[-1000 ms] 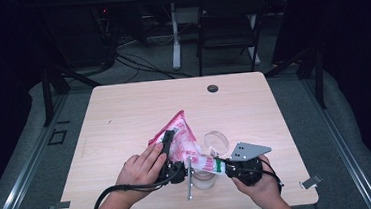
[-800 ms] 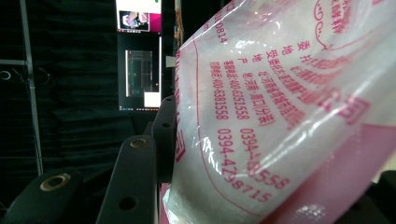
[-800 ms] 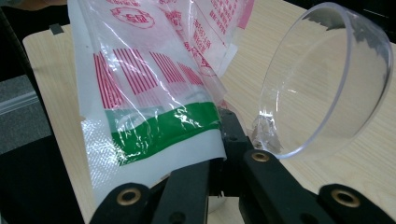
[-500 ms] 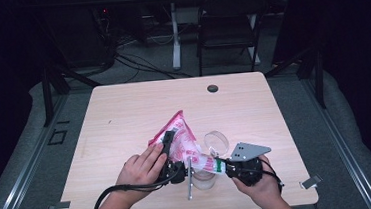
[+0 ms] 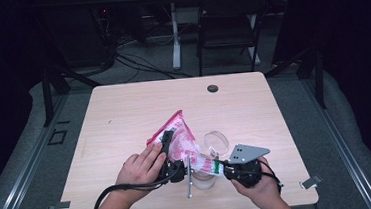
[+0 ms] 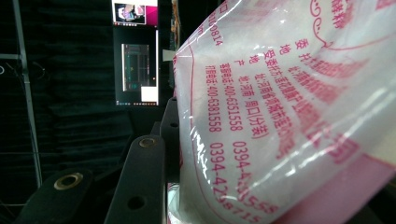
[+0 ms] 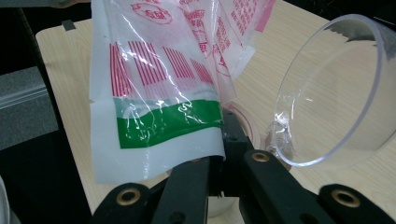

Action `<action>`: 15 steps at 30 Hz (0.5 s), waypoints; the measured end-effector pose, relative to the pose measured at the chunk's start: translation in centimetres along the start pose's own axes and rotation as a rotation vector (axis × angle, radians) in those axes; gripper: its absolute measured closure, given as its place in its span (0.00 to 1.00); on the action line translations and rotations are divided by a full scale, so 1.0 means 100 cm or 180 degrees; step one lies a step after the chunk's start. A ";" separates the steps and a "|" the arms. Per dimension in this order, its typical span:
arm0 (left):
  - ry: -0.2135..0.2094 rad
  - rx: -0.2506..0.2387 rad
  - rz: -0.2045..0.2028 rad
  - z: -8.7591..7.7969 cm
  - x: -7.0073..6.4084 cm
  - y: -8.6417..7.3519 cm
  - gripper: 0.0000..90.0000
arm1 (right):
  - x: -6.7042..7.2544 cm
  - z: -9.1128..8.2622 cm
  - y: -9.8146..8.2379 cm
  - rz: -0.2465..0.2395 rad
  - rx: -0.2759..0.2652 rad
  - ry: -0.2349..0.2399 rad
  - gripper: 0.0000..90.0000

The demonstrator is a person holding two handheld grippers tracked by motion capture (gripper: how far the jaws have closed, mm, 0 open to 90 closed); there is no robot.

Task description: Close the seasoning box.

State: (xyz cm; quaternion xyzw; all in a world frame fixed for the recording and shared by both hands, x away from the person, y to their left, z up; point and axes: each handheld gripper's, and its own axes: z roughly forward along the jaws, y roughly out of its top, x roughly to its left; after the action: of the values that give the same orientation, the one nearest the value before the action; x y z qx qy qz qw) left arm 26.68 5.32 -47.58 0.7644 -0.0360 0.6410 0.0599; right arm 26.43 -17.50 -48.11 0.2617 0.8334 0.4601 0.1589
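A clear plastic bag (image 5: pixel 180 134) printed in red, with a green band, hangs over the table (image 5: pixel 124 114) between both grippers. My left gripper (image 5: pixel 165 139) grips its upper left side. Its jaws have just been closing with the bag (image 6: pixel 280 116) between them, and one black finger (image 6: pixel 140 186) lies against the film. My right gripper (image 5: pixel 219 168) is shut on the bag's white lower edge (image 7: pixel 159 154), which is pinched between its jaws (image 7: pixel 224 161). A clear round cup (image 5: pixel 216 141) lies tilted on the table just beyond the right gripper, its mouth (image 7: pixel 336 93) facing it.
A thin metal rod (image 5: pixel 189 177) and a small pale container (image 5: pixel 203 178) sit under the bag near the front edge. A black grommet (image 5: pixel 213 88) marks the table's far side. A chair (image 5: pixel 227 21) stands behind the table.
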 end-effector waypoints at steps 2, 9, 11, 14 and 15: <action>-0.0004 0.0006 0.0000 0.000 0.000 0.000 0.74 | 0.001 0.000 0.000 0.0000 -0.0007 0.0011 1.00; -0.0034 0.0052 -0.0010 0.000 0.001 0.002 0.74 | 0.001 0.000 0.000 -0.0003 -0.0008 0.0025 1.00; -0.0008 0.0011 -0.0022 0.001 0.001 0.002 0.74 | 0.001 0.001 0.000 -0.0003 -0.0006 0.0024 1.00; -0.0010 0.0042 0.0012 0.001 0.003 0.004 0.75 | 0.000 0.001 -0.001 -0.0006 0.0007 0.0021 1.00; -0.0017 0.0046 0.0005 0.001 0.002 0.004 0.75 | 0.000 0.001 -0.001 0.0004 -0.0002 0.0028 1.00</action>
State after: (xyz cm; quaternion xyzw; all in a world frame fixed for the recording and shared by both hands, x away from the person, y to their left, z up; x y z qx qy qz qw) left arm 26.74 4.94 -47.33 0.7664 -0.0321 0.6393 0.0538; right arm 26.48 -17.49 -48.25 0.2602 0.8338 0.4616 0.1550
